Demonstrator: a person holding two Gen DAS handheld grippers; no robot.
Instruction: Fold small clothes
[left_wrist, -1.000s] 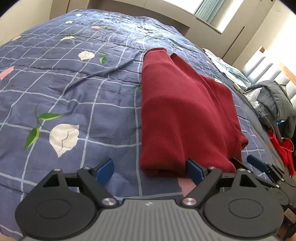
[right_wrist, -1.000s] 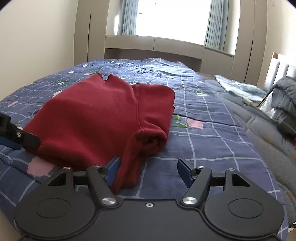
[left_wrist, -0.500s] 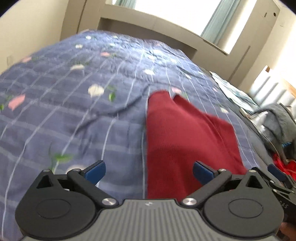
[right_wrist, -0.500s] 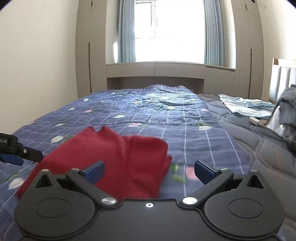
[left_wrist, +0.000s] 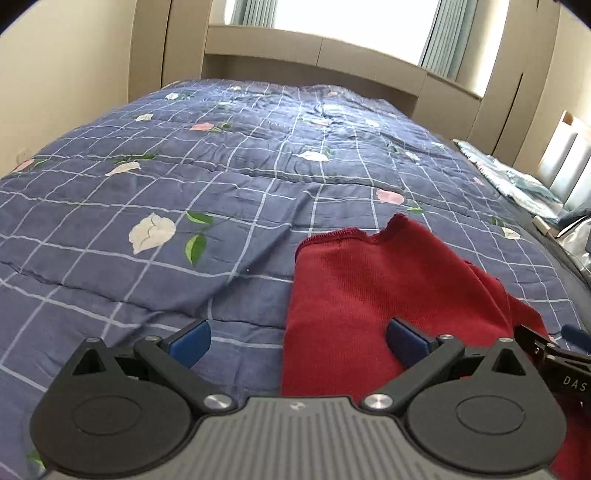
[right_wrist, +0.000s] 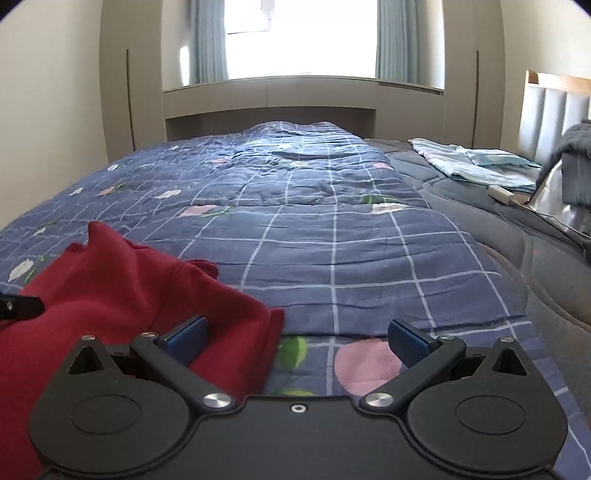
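A folded dark red garment (left_wrist: 384, 291) lies on the blue checked floral bedspread (left_wrist: 184, 192). My left gripper (left_wrist: 297, 341) is open and empty above the garment's near left edge. In the right wrist view the garment (right_wrist: 122, 295) lies at lower left. My right gripper (right_wrist: 295, 339) is open and empty, its left fingertip (right_wrist: 186, 338) over the garment's right edge. The right gripper's tip shows at the right edge of the left wrist view (left_wrist: 554, 354).
Folded light blue clothes (right_wrist: 472, 166) and a grey garment (right_wrist: 576, 162) lie at the far right near the headboard (right_wrist: 554, 107). A window and built-in cabinets stand beyond the bed's far end. A wall runs along the left.
Both grippers have risen and drawn back from the garment's near edge, jaws spread wider. The views now tilt up toward the window. The garment lies as before.
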